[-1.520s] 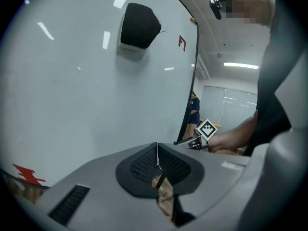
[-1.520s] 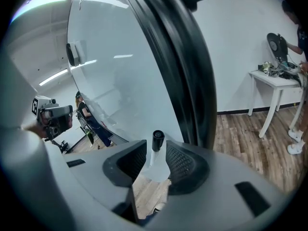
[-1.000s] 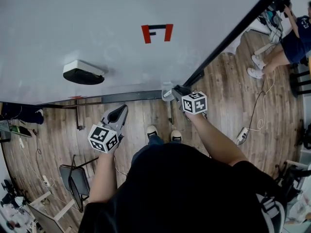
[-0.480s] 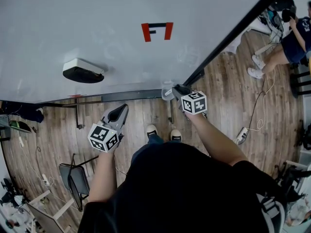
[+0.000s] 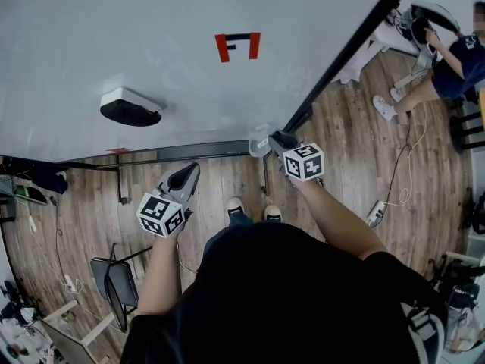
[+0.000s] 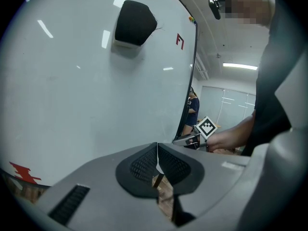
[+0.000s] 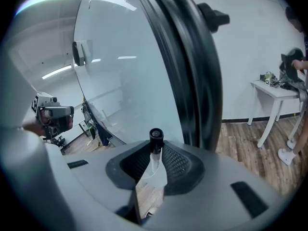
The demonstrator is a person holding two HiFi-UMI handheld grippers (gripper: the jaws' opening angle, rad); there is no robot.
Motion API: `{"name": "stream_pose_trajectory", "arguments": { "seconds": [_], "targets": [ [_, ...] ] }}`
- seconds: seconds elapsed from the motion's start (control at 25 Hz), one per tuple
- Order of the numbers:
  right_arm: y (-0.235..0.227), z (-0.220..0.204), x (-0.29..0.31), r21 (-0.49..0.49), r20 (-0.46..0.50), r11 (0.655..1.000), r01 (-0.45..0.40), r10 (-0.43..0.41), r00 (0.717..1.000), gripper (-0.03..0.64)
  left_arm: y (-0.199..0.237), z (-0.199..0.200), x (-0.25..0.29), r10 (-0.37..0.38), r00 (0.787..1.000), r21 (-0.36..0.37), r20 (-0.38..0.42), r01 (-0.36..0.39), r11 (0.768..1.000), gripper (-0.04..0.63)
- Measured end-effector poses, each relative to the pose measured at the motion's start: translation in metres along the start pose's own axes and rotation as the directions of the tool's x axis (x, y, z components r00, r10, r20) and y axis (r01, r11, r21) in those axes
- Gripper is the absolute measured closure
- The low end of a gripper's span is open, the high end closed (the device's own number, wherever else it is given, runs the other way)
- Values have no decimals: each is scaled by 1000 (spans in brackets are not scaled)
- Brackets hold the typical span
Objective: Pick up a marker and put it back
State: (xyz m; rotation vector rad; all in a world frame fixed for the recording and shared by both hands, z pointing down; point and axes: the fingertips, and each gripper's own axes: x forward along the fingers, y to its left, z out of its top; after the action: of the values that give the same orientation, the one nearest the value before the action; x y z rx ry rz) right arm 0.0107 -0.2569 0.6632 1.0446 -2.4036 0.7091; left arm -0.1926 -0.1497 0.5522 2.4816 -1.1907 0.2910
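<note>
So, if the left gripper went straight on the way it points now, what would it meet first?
Most likely the whiteboard: the left gripper, jaws together and empty, faces its bare white surface, below the eraser. How far off the board is, I cannot tell.

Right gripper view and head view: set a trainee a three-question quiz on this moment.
1. Choose: what stands between the right hand-held gripper's jaws? A) a cable B) a marker C) nothing
2. True or false: the left hand-held gripper grips the whiteboard eraser.
3. Fill in: the mark high on the whiteboard is mainly ___.
Key: 1 B; the jaws have just been closing on it. 2 False; its jaws are shut, empty. 3 Red.
</note>
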Motion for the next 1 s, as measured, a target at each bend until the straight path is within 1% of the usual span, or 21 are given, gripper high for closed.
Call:
{"name": "stream_pose_trajectory", "arguments": {
  "seconds": [0.28, 0.6, 0.8, 1.0],
  "targets": [
    [13, 27, -31, -50, 68, 999, -13, 16, 998, 549, -12, 9, -1, -10, 1000, 21, 15, 10, 1000, 579],
    [25, 55, -75, -78, 150, 997, -17, 28, 988, 549, -26, 18, 0, -26, 999, 46, 27, 25, 999, 579],
    [29, 60, -103, -80, 186, 997, -11, 26, 982, 549, -34, 26, 2, -35, 999, 64, 39, 32, 997, 580],
    [31, 54, -128, -72, 203, 997, -4, 18, 979, 549, -45, 30, 3, -46, 998, 71, 44, 43, 997, 579]
  ]
}}
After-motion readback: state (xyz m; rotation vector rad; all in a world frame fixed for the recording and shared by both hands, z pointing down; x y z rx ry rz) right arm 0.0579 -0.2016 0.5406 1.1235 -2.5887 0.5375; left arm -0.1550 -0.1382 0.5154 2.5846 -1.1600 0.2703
